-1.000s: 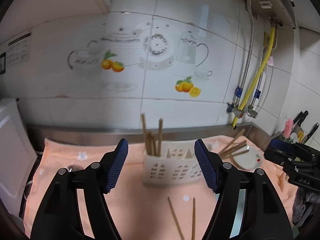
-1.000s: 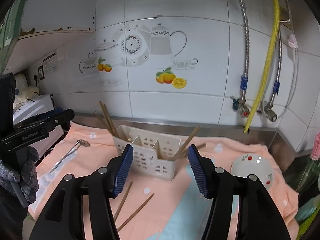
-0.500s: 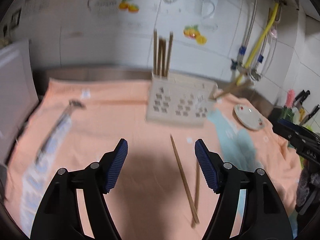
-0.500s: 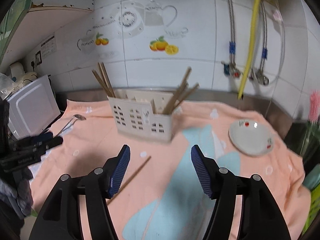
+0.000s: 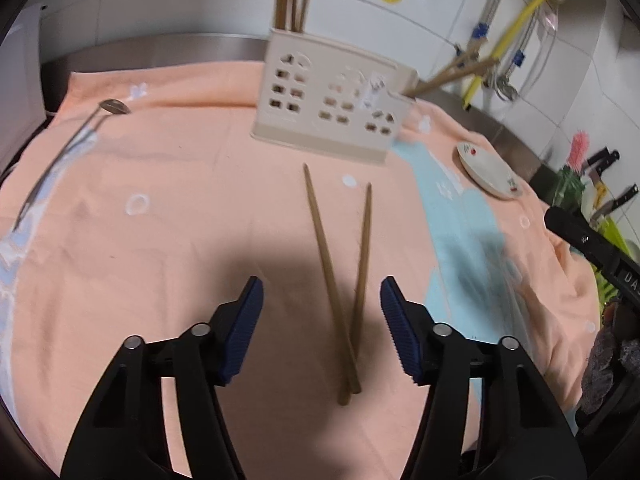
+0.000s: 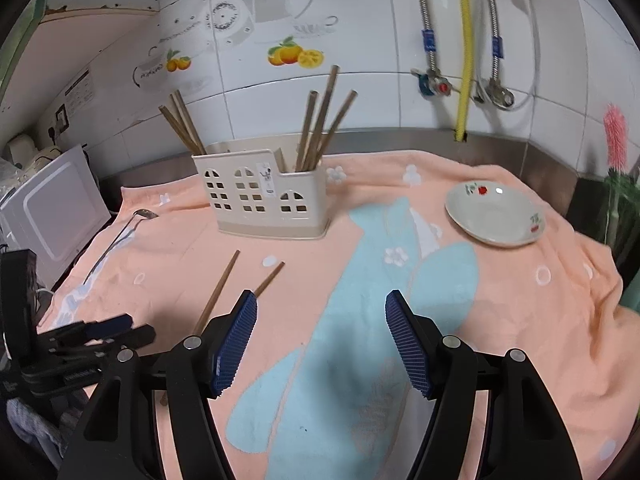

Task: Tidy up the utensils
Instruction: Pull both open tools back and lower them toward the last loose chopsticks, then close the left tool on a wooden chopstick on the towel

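Over the chopsticks (image 5: pixel 340 280) left gripper (image 5: pixel 322 318) has dropped; jaws apart.

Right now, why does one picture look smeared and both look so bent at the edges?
Left wrist view: motion blur smears the utensil holder and the spoon; a dark shadow falls around the loose chopsticks. Right wrist view: sharp, evenly lit. Both are fisheye, so tile lines bow.

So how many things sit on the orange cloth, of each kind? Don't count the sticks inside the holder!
Loose chopsticks: 2
Spoon: 1
Plate: 1
Utensil holder: 1
Total: 5
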`<state>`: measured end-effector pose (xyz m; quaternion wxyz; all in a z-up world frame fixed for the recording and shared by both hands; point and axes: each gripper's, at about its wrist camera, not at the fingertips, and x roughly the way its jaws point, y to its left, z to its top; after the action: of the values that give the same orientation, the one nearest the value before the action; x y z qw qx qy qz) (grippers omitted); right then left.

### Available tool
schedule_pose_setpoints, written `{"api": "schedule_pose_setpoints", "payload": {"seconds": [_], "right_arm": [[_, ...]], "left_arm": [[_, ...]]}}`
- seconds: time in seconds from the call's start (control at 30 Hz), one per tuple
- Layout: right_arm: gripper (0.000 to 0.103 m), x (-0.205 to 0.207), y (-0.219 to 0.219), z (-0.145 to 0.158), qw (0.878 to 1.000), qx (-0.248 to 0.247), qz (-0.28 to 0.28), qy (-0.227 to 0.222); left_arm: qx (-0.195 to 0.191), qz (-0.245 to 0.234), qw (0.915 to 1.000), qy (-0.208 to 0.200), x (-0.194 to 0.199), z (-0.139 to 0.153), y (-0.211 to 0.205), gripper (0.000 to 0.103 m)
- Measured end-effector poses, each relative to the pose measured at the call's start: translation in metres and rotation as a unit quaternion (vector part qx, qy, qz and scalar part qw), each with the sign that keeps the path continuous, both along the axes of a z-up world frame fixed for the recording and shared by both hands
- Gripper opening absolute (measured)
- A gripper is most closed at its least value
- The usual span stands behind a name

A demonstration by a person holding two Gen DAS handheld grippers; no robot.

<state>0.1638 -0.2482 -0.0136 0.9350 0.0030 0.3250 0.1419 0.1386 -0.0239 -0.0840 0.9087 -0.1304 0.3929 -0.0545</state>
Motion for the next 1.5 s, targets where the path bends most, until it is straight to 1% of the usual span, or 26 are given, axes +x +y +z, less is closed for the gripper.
{"api": "schedule_pose_setpoints", "payload": {"seconds": [0.03,0.17,0.2,0.23,0.3,0.37,0.47,0.67,0.93,1.0,1.1,1.3,1.43,1.5], "right_arm": [[0.065,0.000,-0.002,-0.001,1.000,0.001,-0.001,0.001],[0.065,-0.003,-0.010,-0.008,1.000,0.012,-0.008,0.007],[0.065,-0.003,-0.013,-0.011,1.000,0.016,-0.011,0.010],[0.065,-0.003,-0.014,-0.012,1.000,0.018,-0.012,0.012],[0.065,-0.002,-0.017,-0.017,1.000,0.020,-0.015,0.018],[0.065,-0.002,-0.019,-0.022,0.999,0.022,-0.017,0.023],[0.065,-0.001,-0.021,-0.025,0.999,0.023,-0.018,0.027],[0.065,-0.001,-0.022,-0.031,0.999,0.027,-0.018,0.033],[0.065,-0.001,-0.020,-0.035,0.999,0.029,-0.016,0.039],[0.065,-0.002,-0.019,-0.035,0.999,0.027,-0.015,0.040],[0.065,-0.002,-0.016,-0.035,0.999,0.028,-0.013,0.040],[0.065,-0.003,-0.011,-0.036,0.999,0.025,-0.007,0.043],[0.065,-0.005,-0.008,-0.038,0.999,0.024,-0.003,0.045],[0.065,-0.005,-0.005,-0.040,0.999,0.023,-0.001,0.048]], "left_arm": [[0.000,-0.001,1.0000,0.003,0.002,-0.001,-0.003,0.057],[0.000,-0.006,0.9999,0.015,0.008,-0.010,-0.011,0.040],[0.000,-0.006,0.9998,0.016,0.009,-0.012,-0.013,0.038],[-0.001,-0.007,0.9998,0.018,0.010,-0.013,-0.013,0.033],[-0.004,-0.008,0.9997,0.024,0.014,-0.017,-0.016,0.030],[-0.003,-0.007,0.9996,0.028,0.016,-0.020,-0.017,0.023],[-0.004,-0.006,0.9995,0.032,0.020,-0.022,-0.019,0.018],[-0.005,-0.002,0.9993,0.038,0.026,-0.027,-0.021,0.014],[-0.008,0.000,0.9988,0.048,0.029,-0.032,-0.021,0.012],[-0.013,0.003,0.9985,0.052,0.031,-0.033,-0.020,0.011],[-0.019,0.007,0.9974,0.069,0.033,-0.040,-0.017,0.009],[-0.013,0.005,0.9974,0.070,0.034,-0.041,-0.018,0.008],[-0.020,0.002,0.9974,0.069,0.034,-0.042,-0.016,0.008],[-0.019,-0.001,0.9975,0.069,0.034,-0.042,-0.015,0.006]]}}
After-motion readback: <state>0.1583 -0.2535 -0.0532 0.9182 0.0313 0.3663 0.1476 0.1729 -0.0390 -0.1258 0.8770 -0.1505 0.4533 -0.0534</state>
